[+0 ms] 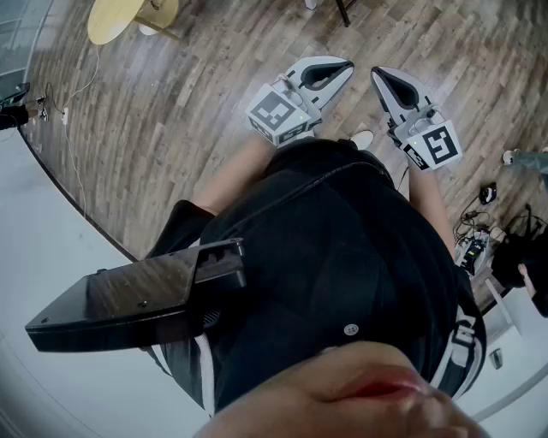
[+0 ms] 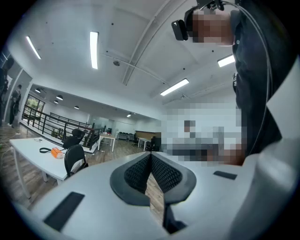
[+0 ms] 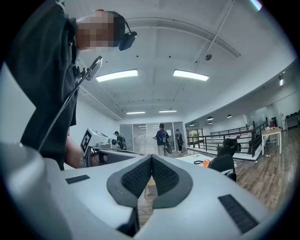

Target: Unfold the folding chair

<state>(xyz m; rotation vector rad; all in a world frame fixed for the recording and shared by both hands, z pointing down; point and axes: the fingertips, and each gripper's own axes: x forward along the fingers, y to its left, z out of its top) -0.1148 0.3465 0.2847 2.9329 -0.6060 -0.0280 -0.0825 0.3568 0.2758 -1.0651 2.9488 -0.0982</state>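
Observation:
No folding chair shows plainly in any view. In the head view I look down my black shirt at both grippers, held level over the wooden floor. My left gripper is shut, its dark pads pressed together with nothing between them. My right gripper beside it is also shut and empty. In the left gripper view the left gripper points across an open office, its jaws meeting in a seam. The right gripper looks the same in its own view, where the left gripper's marker cube shows at the left.
A pale yellow round seat or tabletop stands at the far left on the floor. Cables and a power strip lie at the right. A white table, black office chairs and a railing lie ahead. Several people stand far off.

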